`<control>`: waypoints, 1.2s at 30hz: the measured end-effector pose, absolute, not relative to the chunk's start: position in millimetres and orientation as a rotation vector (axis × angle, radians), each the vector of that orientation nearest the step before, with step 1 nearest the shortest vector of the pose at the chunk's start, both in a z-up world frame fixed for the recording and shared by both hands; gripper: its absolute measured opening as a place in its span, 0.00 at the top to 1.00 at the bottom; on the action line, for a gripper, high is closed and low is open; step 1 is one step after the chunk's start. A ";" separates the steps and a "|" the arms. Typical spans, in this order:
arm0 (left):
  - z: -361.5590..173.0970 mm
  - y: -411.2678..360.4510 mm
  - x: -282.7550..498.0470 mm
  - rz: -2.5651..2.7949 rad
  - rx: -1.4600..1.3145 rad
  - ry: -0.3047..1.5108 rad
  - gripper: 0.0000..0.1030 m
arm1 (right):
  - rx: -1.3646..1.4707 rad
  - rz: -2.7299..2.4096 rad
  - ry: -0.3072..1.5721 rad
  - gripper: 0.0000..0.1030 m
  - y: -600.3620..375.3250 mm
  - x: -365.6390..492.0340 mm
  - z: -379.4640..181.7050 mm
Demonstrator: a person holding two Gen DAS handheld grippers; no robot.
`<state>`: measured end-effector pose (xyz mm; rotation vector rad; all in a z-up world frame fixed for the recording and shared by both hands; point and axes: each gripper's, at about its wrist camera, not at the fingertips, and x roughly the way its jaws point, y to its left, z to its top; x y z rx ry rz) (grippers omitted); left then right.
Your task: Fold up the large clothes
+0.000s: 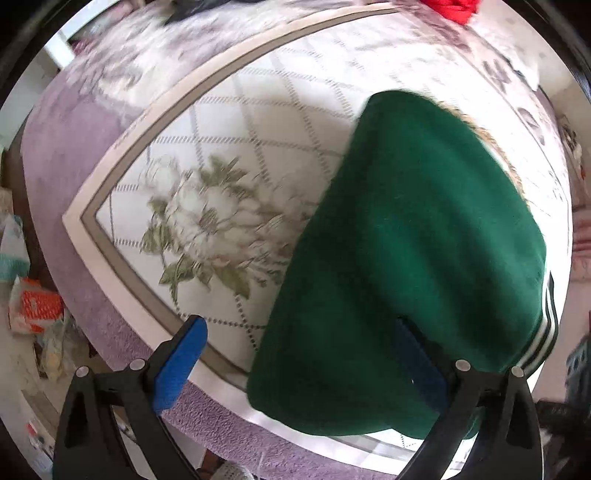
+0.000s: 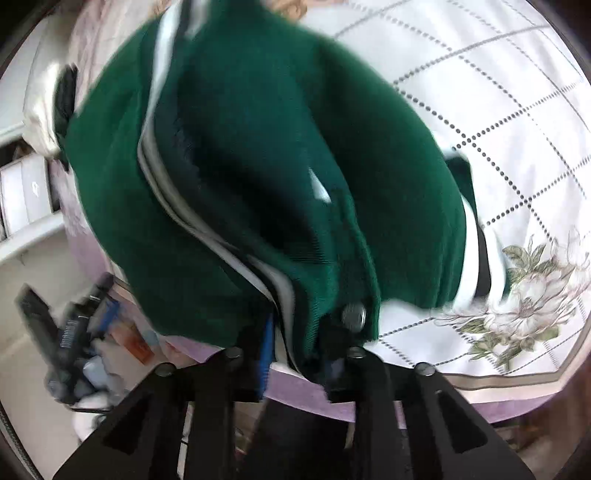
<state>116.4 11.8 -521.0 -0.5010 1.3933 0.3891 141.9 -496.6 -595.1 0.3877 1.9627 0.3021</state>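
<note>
A dark green jacket point(image 1: 417, 258) with white and dark striped trim lies bunched on the white floral bedspread point(image 1: 236, 184). My left gripper point(image 1: 299, 354) is open, its blue pads wide apart; the right pad sits against the jacket's near edge, the left pad over bare bedspread. In the right wrist view the jacket point(image 2: 240, 166) fills the middle, with its striped hem and a metal snap point(image 2: 354, 315) showing. My right gripper point(image 2: 299, 354) is shut on the jacket's striped hem at the bed's near edge.
The bedspread has a grey band border point(image 1: 110, 258) over a purple sheet point(image 1: 66, 147). Red cloth point(image 1: 450, 9) lies at the far side. Clutter sits on the floor left of the bed point(image 1: 33, 306) and in the right wrist view point(image 2: 81, 332). White shelves point(image 2: 26, 195) stand at left.
</note>
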 end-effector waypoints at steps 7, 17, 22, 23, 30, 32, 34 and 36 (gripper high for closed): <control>-519.5 -10.8 132.4 0.364 -0.460 1.382 0.00 | 0.462 0.347 1.646 0.18 -521.7 210.8 -544.9; -532.0 -9.4 134.8 0.420 -0.470 1.394 0.00 | 0.261 0.414 1.357 0.91 -476.4 290.5 -525.6; -529.4 -1.8 119.9 0.445 -0.500 1.401 0.00 | 0.249 0.283 1.525 0.67 -485.6 308.0 -577.4; -525.8 -0.8 114.3 0.455 -0.494 1.398 0.00 | 0.297 0.266 1.554 0.56 -491.1 308.5 -581.4; -526.0 -7.0 93.7 0.467 -0.546 1.415 0.00 | 0.335 0.338 1.668 0.27 -529.6 234.2 -552.9; -527.4 -13.1 96.1 0.456 -0.538 1.423 0.00 | 0.295 0.359 1.788 0.27 -532.6 203.5 -574.1; -528.0 -18.3 97.5 0.447 -0.527 1.431 0.00 | 0.262 0.375 1.888 0.31 -526.3 181.4 -599.7; -527.9 -20.6 95.9 0.455 -0.504 1.443 0.00 | 0.276 0.357 1.853 0.73 -523.8 170.4 -606.4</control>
